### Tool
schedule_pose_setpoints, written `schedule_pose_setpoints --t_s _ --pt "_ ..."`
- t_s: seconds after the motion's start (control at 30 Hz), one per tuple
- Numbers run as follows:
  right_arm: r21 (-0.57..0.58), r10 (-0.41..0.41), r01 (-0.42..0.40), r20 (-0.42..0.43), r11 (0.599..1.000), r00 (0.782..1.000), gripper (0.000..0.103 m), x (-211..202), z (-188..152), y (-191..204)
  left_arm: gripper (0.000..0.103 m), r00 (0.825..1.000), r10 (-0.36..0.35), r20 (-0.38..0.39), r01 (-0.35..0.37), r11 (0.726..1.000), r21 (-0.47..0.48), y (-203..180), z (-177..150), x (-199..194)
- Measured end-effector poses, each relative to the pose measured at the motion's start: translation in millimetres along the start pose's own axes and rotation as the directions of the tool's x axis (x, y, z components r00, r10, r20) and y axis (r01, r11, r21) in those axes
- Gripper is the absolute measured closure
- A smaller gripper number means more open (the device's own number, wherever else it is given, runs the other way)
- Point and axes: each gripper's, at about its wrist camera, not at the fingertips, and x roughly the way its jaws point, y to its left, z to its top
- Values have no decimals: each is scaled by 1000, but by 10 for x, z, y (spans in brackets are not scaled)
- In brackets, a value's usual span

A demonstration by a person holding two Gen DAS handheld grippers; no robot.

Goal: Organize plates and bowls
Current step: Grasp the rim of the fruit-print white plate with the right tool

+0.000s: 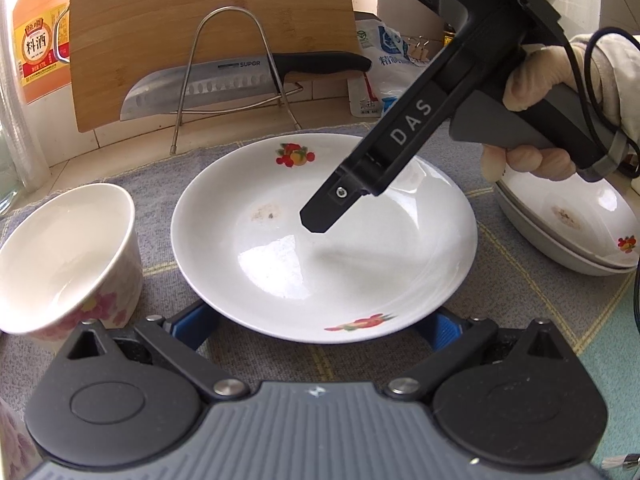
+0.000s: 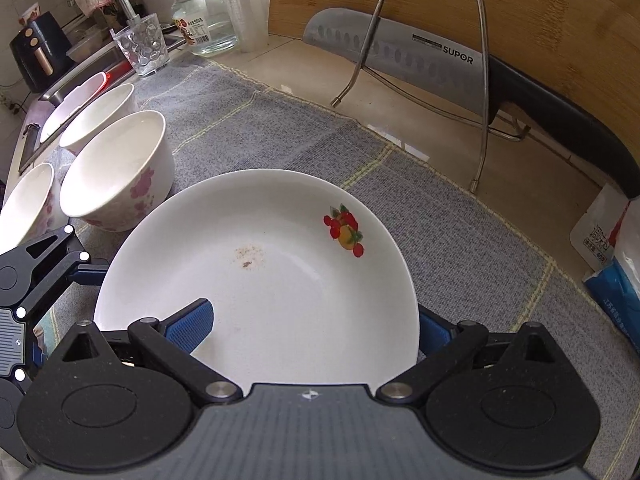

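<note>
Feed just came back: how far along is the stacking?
Done: plates stacked at the right. In hand: right gripper open around the fruit-print plate's rim; left gripper open at its near edge. Left: this plate, and the bowls standing separately.

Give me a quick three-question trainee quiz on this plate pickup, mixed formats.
1. True or false: the right tool has one pad over the fruit-print plate and one beneath its rim.
2. What lies behind the wire rack, against the cutting board? A) ladle B) knife C) whisk
3. Fill in: the left tool is ____, its pads flanking the plate's near edge.

Key: 1 true; 2 B, the knife; 3 open.
</note>
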Motion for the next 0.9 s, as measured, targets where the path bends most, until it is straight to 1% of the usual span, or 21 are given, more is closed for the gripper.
schedule_pose_setpoints --t_s 0.23,0.6,0.8,0.9 --pt "-18 34 -34 -3 999 999 2 45 73 -19 0 1000 -6 -7 6 1000 10 2 16 -1" --pt "-29 77 -77 -4 997 997 9 31 143 -88 2 1000 3 1 -3 999 48 -32 31 -28" --pt "-26 121 -122 -17 992 992 9 30 181 -143 2 1000 4 4 -4 998 56 -34 17 -52" --pt "-4 147 -147 -23 989 989 9 14 188 -187 2 1000 6 3 -6 998 59 -42 17 -61"
